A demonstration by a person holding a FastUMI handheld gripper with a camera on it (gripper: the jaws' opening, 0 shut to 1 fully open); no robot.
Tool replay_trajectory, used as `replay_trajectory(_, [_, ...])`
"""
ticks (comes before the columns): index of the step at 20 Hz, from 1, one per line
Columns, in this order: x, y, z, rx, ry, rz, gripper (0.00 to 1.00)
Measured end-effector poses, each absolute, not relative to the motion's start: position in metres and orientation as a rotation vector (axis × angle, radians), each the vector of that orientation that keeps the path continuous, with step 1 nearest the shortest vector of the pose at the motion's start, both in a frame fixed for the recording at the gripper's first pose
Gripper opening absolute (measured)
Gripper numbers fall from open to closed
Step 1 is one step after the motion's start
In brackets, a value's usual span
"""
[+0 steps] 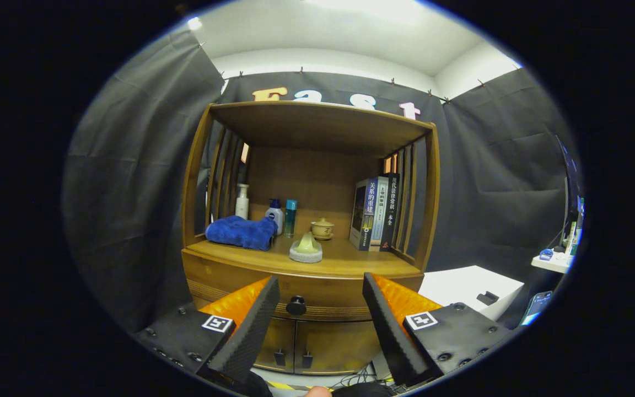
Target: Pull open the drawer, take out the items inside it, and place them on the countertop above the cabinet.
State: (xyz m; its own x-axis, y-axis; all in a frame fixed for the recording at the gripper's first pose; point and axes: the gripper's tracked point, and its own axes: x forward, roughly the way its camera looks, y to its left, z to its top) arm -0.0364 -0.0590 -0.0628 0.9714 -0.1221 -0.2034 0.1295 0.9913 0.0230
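A wooden cabinet stands ahead with its drawer (328, 295) closed. The drawer's dark round knob (296, 305) shows between my fingers, nearer the left one and some way beyond the tips. My gripper (320, 289) is open with nothing between its fingers. The countertop (350, 259) above the drawer carries a blue towel (240, 231), a grey-green sponge brush (306, 249), three bottles (275, 215), a small lidded cup (322, 228) and a row of upright books (375, 212). What lies inside the drawer is hidden.
Two lower cabinet doors (301, 344) sit under the drawer. A white box (469, 286) stands to the cabinet's right, with a phone (538, 303) and a small cluttered shelf (557, 256) further right. Slatted side walls and a top board enclose the countertop.
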Motion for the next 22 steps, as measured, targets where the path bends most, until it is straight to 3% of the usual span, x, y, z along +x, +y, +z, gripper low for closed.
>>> replay_trajectory(22, [-0.039, -0.058, -0.055, 0.060, 0.168, -0.129, 0.98])
